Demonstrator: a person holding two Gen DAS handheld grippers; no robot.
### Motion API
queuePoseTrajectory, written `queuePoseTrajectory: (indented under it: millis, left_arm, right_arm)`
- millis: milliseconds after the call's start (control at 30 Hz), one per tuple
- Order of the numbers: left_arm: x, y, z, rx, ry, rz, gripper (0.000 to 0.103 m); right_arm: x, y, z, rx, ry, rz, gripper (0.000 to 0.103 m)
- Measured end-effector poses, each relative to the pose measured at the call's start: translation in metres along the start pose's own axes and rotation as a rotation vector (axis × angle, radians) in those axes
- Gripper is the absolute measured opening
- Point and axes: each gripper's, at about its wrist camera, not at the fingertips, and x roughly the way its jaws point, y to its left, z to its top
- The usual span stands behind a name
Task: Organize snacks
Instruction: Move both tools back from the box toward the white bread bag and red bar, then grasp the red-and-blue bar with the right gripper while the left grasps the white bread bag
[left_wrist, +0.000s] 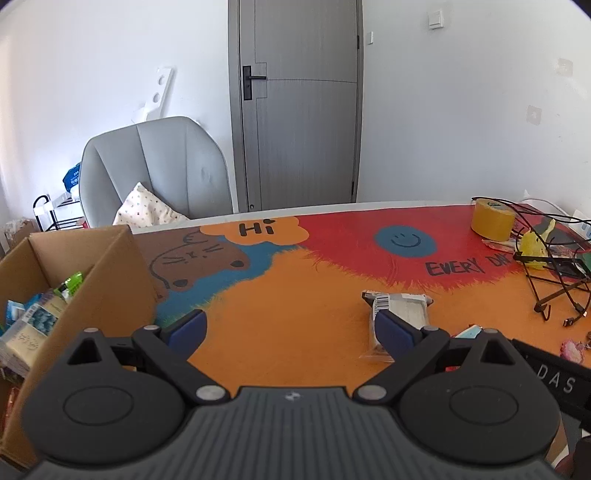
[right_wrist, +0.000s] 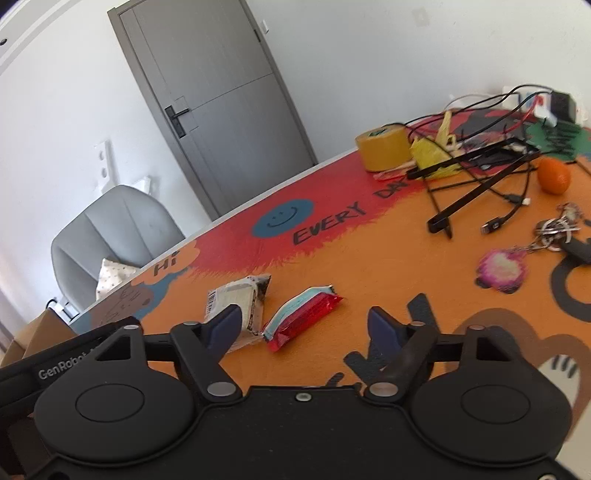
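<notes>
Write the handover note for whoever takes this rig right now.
Left hand-held gripper: open, holding nothing, above the table mat.
Right hand-held gripper: open, holding nothing, low over the mat.
Cardboard box stands at the left end of the table; several snack packs are already inside.
Left on the mat: the white wrapped snack and the red and blue packet, side by side just ahead of the right gripper.
Remaining: pick up each and put it in the box. The tape, cables, orange and keys are not snacks.
</notes>
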Motion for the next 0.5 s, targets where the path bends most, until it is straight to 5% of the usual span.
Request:
queuePoseTrajectory:
  millis: [367,500]
  left_arm:
    - [0.024,-0.008,0.004,-0.008,0.019,-0.014,0.096]
    - [0.028,-0.007,0.007,-0.021,0.017,-0.013,0.096]
  right_arm:
    - [0.028,0.001,0.004,-0.028,0.035,0.013,0.062]
    - [0.039,-0.001,0.003,-0.031,0.059,0.022,0.04]
